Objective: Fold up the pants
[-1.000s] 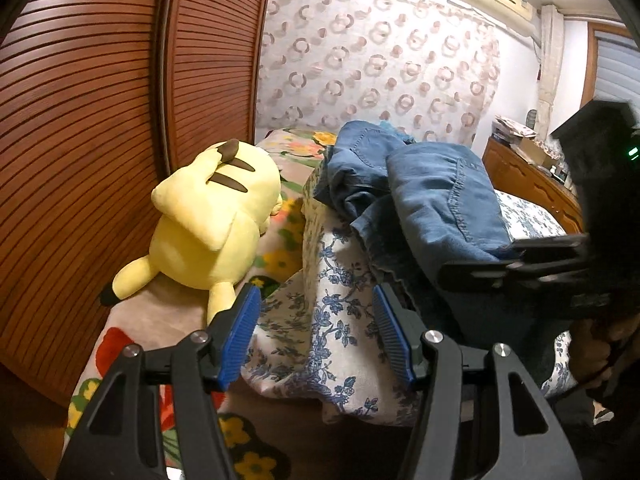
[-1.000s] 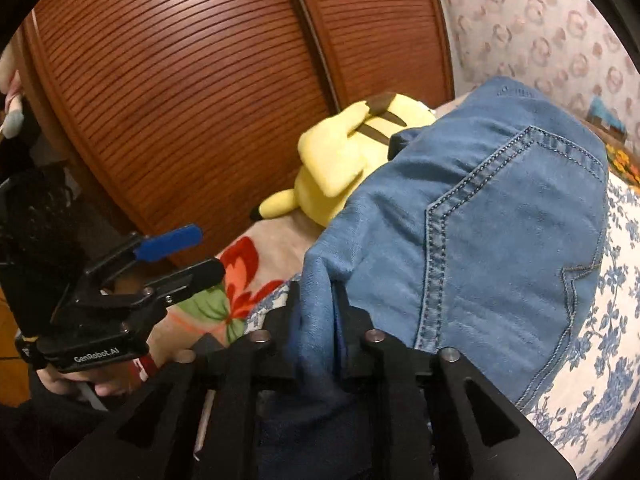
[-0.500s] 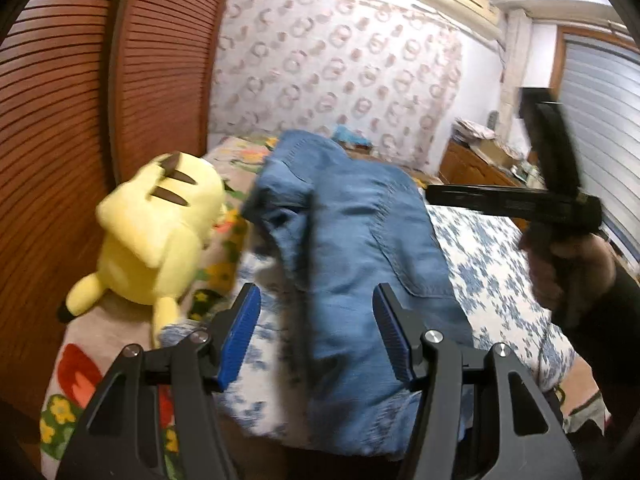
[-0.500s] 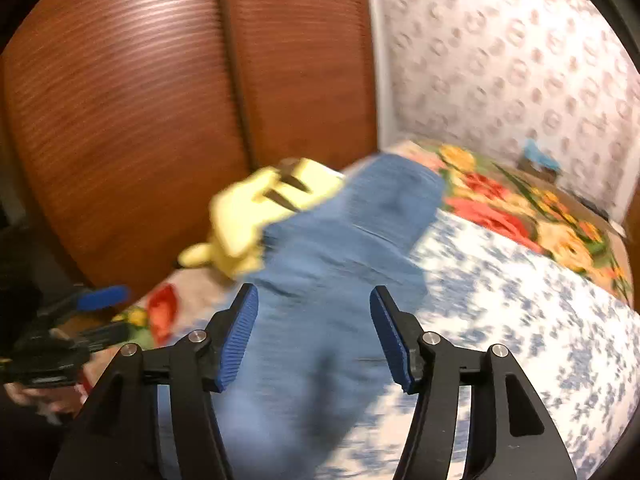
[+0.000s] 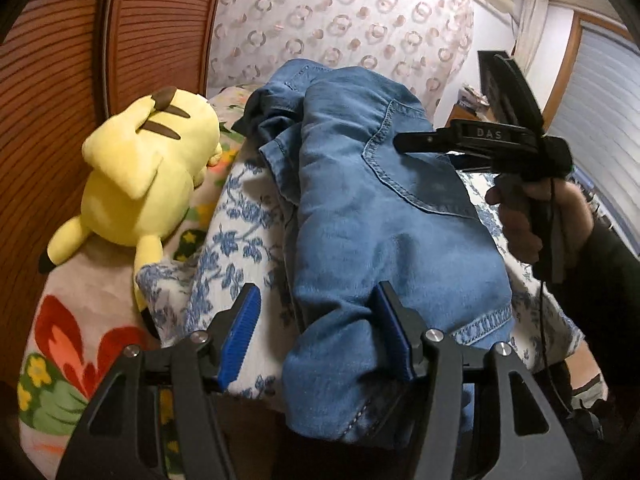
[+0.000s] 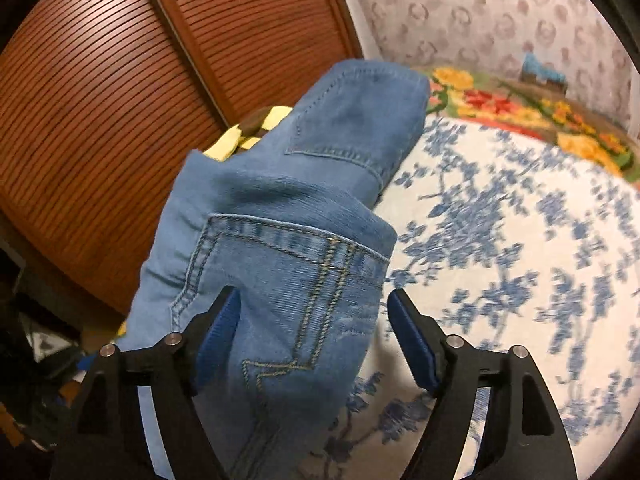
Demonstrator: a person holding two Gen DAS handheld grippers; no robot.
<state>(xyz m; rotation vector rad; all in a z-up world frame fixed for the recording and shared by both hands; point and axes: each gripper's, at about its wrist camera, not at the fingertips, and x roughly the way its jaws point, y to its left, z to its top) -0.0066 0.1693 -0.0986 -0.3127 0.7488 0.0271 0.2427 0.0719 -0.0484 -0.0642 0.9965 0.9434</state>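
The blue denim pants (image 5: 372,208) lie folded in a bundle on the blue-flowered white sheet (image 5: 236,248), back pocket up, one end hanging over the bed's near edge. My left gripper (image 5: 316,332) is open just above that near end, holding nothing. My right gripper (image 6: 314,340) is open too, over the pants (image 6: 288,248) at their waistband end; it also shows in the left wrist view (image 5: 480,142), held above the pants' right side.
A yellow plush toy (image 5: 148,172) lies left of the pants on a floral blanket (image 5: 72,336). A slatted wooden wardrobe door (image 5: 52,80) runs along the left. A patterned curtain (image 5: 340,28) hangs behind the bed. The sheet (image 6: 500,240) stretches right of the pants.
One second ago my right gripper was shut on the pants; it let go, opened and lifted away. The pants dropped flat onto the sheet. My left gripper stayed open and moved over their near end.
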